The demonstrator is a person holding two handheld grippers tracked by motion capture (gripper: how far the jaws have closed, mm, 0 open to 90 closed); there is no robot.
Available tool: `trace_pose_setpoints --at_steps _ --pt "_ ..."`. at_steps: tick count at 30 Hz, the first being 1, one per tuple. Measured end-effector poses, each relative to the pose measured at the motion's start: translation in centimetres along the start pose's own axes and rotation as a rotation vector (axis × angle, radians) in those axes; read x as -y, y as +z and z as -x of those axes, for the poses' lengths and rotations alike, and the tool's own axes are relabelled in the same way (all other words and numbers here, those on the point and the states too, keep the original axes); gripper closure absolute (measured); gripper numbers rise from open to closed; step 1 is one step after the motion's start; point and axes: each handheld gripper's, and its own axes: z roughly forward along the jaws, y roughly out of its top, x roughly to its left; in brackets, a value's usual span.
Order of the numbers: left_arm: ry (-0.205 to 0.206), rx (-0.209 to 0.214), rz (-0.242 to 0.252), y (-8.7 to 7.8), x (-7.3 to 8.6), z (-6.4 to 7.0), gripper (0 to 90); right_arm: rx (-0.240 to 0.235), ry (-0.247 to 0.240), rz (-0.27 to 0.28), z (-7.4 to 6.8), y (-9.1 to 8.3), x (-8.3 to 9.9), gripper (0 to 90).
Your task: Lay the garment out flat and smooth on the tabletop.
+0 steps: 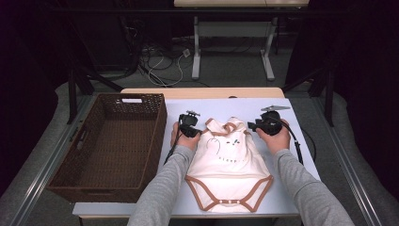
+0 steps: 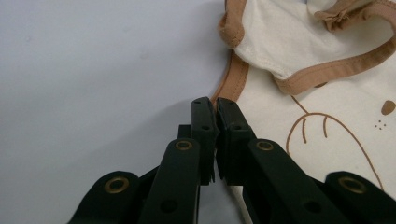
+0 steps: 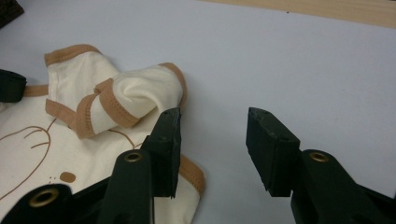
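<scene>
Bodysuit (image 1: 228,162) lies flat on the table (image 1: 282,197), right of the basket (image 1: 108,141). Left gripper (image 2: 211,105) clenched on its armhole trim; right gripper (image 3: 215,119) released, astride the other edge. Risk: a thin pinch slips, or lifting one-sided bunches the cloth. Count: one bodysuit, one basket, two grippers.

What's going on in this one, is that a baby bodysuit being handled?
Yes. A person at a table works on a cream baby bodysuit with brown trim, lying flat on the pale table. The left gripper is shut at the garment's brown edge near one shoulder; whether it pinches the fabric cannot be told. The right gripper is open at the other shoulder, one jaw over the trim, nothing held. A brown wicker basket stands at the left with nothing visible in it.
</scene>
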Motion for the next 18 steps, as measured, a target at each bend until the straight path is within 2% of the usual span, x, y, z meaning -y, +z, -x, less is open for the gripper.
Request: trace_pose_setpoints --at_steps 2,3,4,6,8,12,13,14,16,17,18 --pt "-0.003 -0.010 -0.005 -0.3 0.2 -0.2 86.4 0.008 0.000 -0.004 0.1 0.0 0.1 56.1" --pt "-0.021 -0.013 0.001 -0.3 0.3 -0.2 86.5 0.011 0.003 -0.019 0.1 0.1 0.3 56.1" --pt "-0.019 -0.013 0.001 -0.5 0.3 -0.3 86.5 0.020 -0.002 -0.036 0.1 0.2 0.3 56.1" --pt "-0.026 -0.017 0.007 -0.7 0.5 -0.4 86.6 0.015 0.001 -0.080 0.1 0.8 0.6 56.1" --pt "-0.032 -0.019 0.009 -1.0 0.6 -0.6 86.6 0.012 -0.011 -0.104 0.0 1.2 0.9 56.0" --pt "-0.040 -0.014 0.011 -1.3 0.7 -0.9 86.6 -0.015 -0.001 -0.147 -0.5 2.1 1.2 55.8" --pt "-0.041 -0.014 0.011 -1.4 0.8 -0.9 86.6 -0.010 -0.014 -0.166 -0.7 2.3 1.3 56.0" --pt "-0.045 -0.011 0.013 -1.3 0.8 -1.0 86.6 -0.003 -0.043 -0.169 -0.8 2.5 1.4 57.5" --pt "-0.039 -0.015 0.012 -1.4 0.8 -1.0 86.6 0.017 -0.061 -0.169 -1.1 2.5 1.4 63.3" --pt "-0.039 -0.013 0.011 -1.3 0.9 -1.0 86.6 0.008 -0.079 -0.171 -1.1 2.5 1.4 69.0" --pt "-0.047 -0.012 0.013 -1.3 0.9 -1.0 86.6 -0.007 -0.076 -0.172 -1.1 2.6 1.3 74.2"
